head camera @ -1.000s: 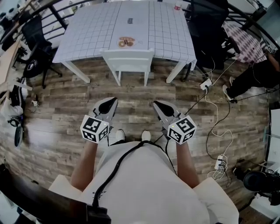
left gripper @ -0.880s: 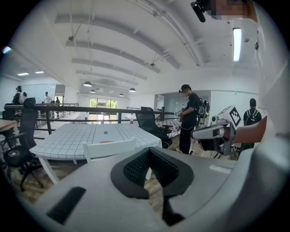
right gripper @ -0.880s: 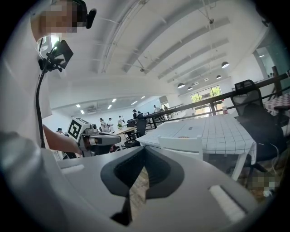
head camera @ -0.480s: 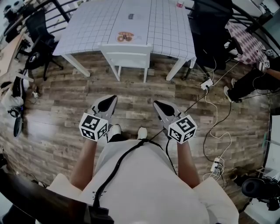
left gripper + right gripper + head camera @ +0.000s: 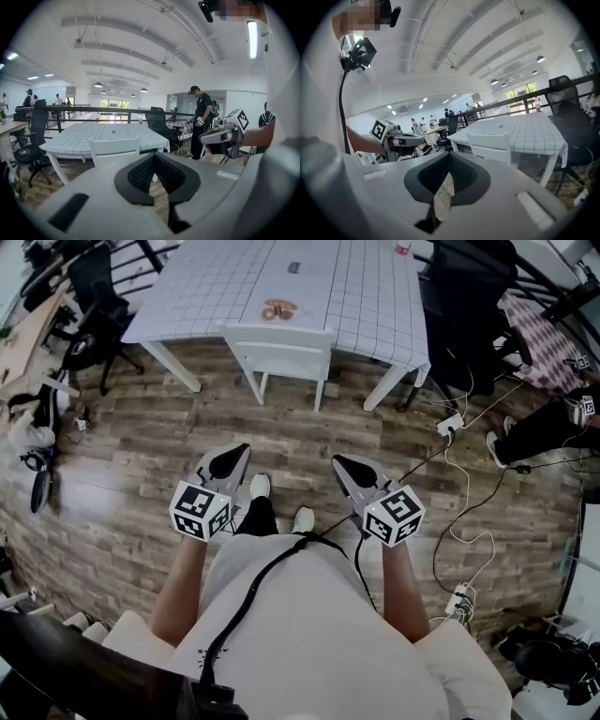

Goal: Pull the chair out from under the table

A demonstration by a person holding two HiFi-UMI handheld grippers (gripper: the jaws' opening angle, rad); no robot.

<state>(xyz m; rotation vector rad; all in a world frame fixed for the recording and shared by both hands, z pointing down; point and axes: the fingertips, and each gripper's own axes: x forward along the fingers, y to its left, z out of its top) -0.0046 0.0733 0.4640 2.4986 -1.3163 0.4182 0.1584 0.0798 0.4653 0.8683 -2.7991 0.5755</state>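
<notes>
A white chair (image 5: 281,352) stands tucked under the near edge of a table with a white checked cloth (image 5: 234,287); only its backrest and rear legs show. It also appears as the chair (image 5: 114,149) ahead in the left gripper view and as the chair (image 5: 490,145) in the right gripper view. My left gripper (image 5: 234,454) and right gripper (image 5: 341,465) hover side by side over the wooden floor, well short of the chair. Both are shut and empty, pointing toward the chair.
Black office chairs stand left of the table (image 5: 89,324) and right of it (image 5: 469,306). Power cables and a socket strip (image 5: 450,423) lie on the floor at right. A seated person's legs (image 5: 544,423) are at far right. Small items (image 5: 277,308) sit on the table.
The person has stepped forward with one foot; both grippers stayed shut and moved slightly closer to the chair, which has not moved.
</notes>
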